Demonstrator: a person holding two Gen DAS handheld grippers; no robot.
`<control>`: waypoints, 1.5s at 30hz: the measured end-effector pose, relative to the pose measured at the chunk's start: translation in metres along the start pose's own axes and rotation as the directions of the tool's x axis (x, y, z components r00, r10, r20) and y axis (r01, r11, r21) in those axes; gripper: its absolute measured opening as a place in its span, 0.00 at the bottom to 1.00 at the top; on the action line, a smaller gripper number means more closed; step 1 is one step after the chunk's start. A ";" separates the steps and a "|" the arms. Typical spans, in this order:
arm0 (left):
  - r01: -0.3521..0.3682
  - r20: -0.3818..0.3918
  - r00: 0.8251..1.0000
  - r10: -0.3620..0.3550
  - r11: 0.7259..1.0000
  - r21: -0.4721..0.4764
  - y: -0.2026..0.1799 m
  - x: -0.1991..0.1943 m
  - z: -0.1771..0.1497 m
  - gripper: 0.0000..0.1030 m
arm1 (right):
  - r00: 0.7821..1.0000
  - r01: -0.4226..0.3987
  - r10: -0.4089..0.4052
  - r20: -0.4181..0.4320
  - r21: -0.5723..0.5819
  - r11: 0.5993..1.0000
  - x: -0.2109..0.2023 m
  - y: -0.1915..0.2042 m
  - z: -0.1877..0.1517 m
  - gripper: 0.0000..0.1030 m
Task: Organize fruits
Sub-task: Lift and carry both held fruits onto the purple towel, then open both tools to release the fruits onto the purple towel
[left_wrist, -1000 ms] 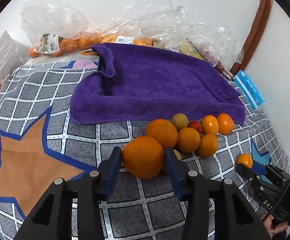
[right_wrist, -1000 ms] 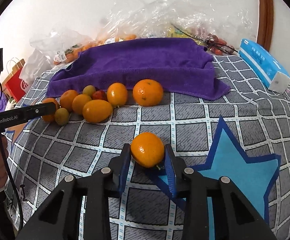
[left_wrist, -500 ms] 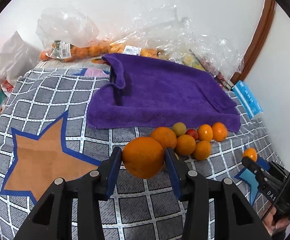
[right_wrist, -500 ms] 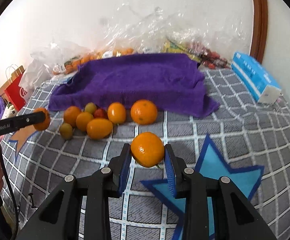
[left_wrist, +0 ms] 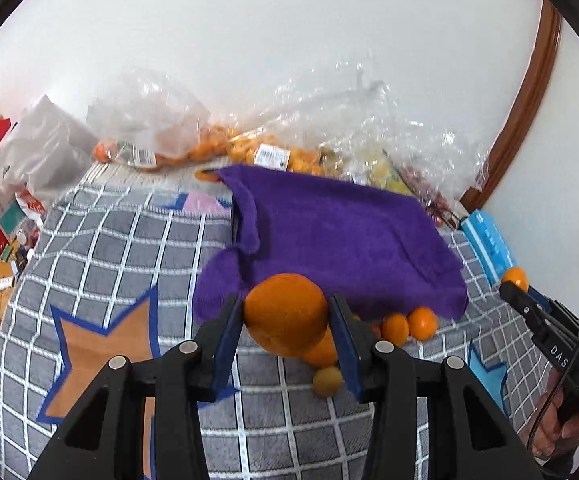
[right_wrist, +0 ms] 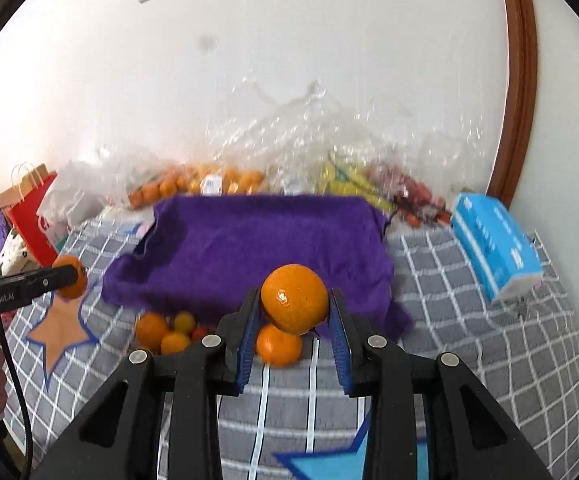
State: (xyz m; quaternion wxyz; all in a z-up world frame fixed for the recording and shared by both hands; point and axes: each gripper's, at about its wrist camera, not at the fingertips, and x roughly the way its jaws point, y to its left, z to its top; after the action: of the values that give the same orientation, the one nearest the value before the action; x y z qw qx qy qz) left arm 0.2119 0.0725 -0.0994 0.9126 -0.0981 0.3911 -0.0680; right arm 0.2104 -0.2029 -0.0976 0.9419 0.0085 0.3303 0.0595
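Fingers of the left gripper (left_wrist: 285, 322) squeeze a big orange (left_wrist: 285, 314) between their blue pads. Fingers of the right gripper (right_wrist: 294, 312) hold a smaller orange (right_wrist: 294, 298) the same way. Both fruits are up in the air, in front of the purple towel (right_wrist: 257, 248), which lies over something raised at the far side of the checked cover (right_wrist: 489, 344). I cannot tell what is under the towel.

I think this is the carrying step: each hand has picked one fruit, and it now needs a home. The purple towel looks like the likely place, but that is a guess. The next move would need both fruits carried over the near edge of the towel, set down softly, and only then let go, so they do not roll away.

Two fruits are held, one in each gripper. A little bunch of loose fruits (right_wrist: 165, 330) lies at the near edge of the towel. In the right view I count about five: four orange or yellow ones and one small red one. More may hide behind the fingers. Far back, clear bags (left_wrist: 157, 136) hold more fruit. One blue tissue pack (right_wrist: 495, 246) lies at the right.
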 end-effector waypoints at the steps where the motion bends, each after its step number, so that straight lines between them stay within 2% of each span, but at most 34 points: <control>1: 0.002 0.003 1.000 -0.002 1.000 -0.001 -0.001 0.000 0.003 0.41 | 1.000 0.001 -0.001 0.007 0.004 1.000 0.001 -0.001 0.005 0.32; 7: 0.016 0.021 1.000 -0.016 1.000 -0.001 -0.006 0.010 0.027 0.41 | 1.000 0.006 -0.006 0.021 0.004 1.000 0.016 -0.005 0.035 0.32; 20: 0.037 -0.004 0.999 -0.037 0.999 0.001 -0.020 0.069 0.052 0.41 | 0.999 -0.020 0.021 -0.030 0.028 0.999 0.084 -0.015 0.041 0.32; 31: 0.038 -0.082 0.996 -0.037 0.999 0.016 -0.024 0.117 0.047 0.41 | 0.993 -0.027 0.033 -0.112 0.051 0.998 0.135 -0.026 0.024 0.32; 36: 0.038 -0.125 0.992 -0.035 0.999 0.024 -0.026 0.136 0.040 0.41 | 0.990 -0.024 0.030 -0.137 0.047 0.999 0.145 -0.029 0.018 0.32; 45: 0.034 -0.157 0.987 -0.029 0.999 0.028 -0.025 0.150 0.035 0.41 | 0.982 -0.026 0.034 -0.184 0.045 0.999 0.159 -0.031 0.009 0.32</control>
State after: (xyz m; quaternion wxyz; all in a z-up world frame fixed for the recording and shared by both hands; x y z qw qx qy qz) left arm 0.3389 0.0221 -0.1751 0.8793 -0.0848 0.4587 -0.0956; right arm 0.3426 -0.2149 -0.1913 0.9059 0.0280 0.4172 0.0671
